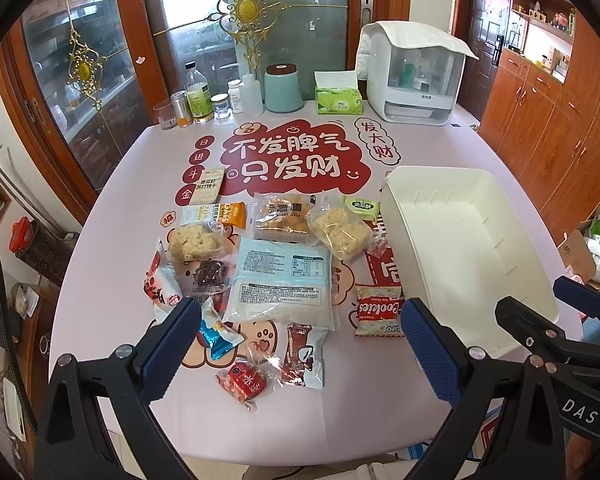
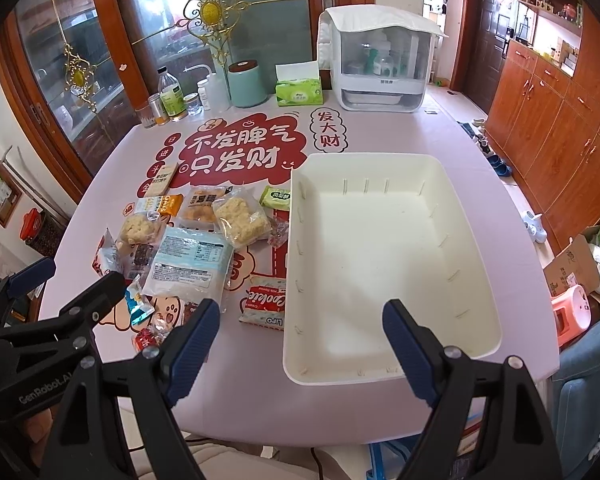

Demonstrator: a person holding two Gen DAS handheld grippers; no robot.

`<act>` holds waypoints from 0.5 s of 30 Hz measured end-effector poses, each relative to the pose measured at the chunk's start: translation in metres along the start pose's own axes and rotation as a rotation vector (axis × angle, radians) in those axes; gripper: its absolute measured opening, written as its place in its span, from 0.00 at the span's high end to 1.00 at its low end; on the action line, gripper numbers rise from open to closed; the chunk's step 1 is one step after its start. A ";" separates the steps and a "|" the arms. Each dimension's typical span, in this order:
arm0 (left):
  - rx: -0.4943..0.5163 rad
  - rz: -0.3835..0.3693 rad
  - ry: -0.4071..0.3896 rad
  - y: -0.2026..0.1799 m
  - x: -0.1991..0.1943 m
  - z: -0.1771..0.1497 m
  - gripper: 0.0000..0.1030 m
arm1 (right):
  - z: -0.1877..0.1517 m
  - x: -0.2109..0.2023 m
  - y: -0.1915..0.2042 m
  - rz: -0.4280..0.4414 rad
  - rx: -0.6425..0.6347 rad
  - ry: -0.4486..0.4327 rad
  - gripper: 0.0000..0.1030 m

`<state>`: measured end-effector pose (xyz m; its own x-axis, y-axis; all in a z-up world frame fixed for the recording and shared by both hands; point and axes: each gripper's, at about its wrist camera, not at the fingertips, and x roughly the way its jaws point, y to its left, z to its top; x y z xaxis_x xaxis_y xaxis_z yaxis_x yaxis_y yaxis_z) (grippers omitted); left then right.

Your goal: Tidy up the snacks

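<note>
1. The round table with a pale pink cover printed in red characters (image 1: 340, 408) fills the middle of both views; everything else rests on it.
2. My white rectangular plastic bin (image 2: 380, 248) sits right of centre in the right wrist view, nothing inside it.
3. The white countertop cabinet with a clear front (image 1: 412, 76) stands at the upper right of the left wrist view, with the green tissue box (image 1: 339, 100) and the teal cylindrical canister (image 1: 283, 88) to its left along the table's far edge.
4. The pale blue flat packet (image 1: 280, 276) lies centre frame, the biggest of the scattered snacks, which sit left of the bin.
5. The red-and-white Cookies packet (image 1: 378, 310) lies just beside the bin's left wall.
6. The small red wrapped sweet (image 1: 242, 380) lies nearest me, low in the frame.
7. My left gripper (image 1: 300, 348) tilts down over the snacks, jaws wide apart, holding nothing.
8. My right gripper (image 2: 300, 344) tilts down over the bin's near left corner, jaws likewise spread and empty.
</note>
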<state>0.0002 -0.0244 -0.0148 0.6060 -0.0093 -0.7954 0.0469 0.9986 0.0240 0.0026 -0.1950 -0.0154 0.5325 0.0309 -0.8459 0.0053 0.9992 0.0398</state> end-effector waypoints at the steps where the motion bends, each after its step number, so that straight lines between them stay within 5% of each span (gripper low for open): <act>1: 0.000 0.000 0.000 -0.001 0.000 -0.001 0.04 | 0.000 0.000 0.000 0.001 0.000 0.000 0.18; 15: 0.000 0.001 0.000 -0.001 0.002 -0.002 0.04 | 0.000 0.001 0.000 0.003 0.001 0.001 0.18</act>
<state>0.0001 -0.0257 -0.0176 0.6060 -0.0085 -0.7954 0.0461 0.9986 0.0244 0.0026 -0.1952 -0.0163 0.5320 0.0343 -0.8460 0.0041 0.9991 0.0431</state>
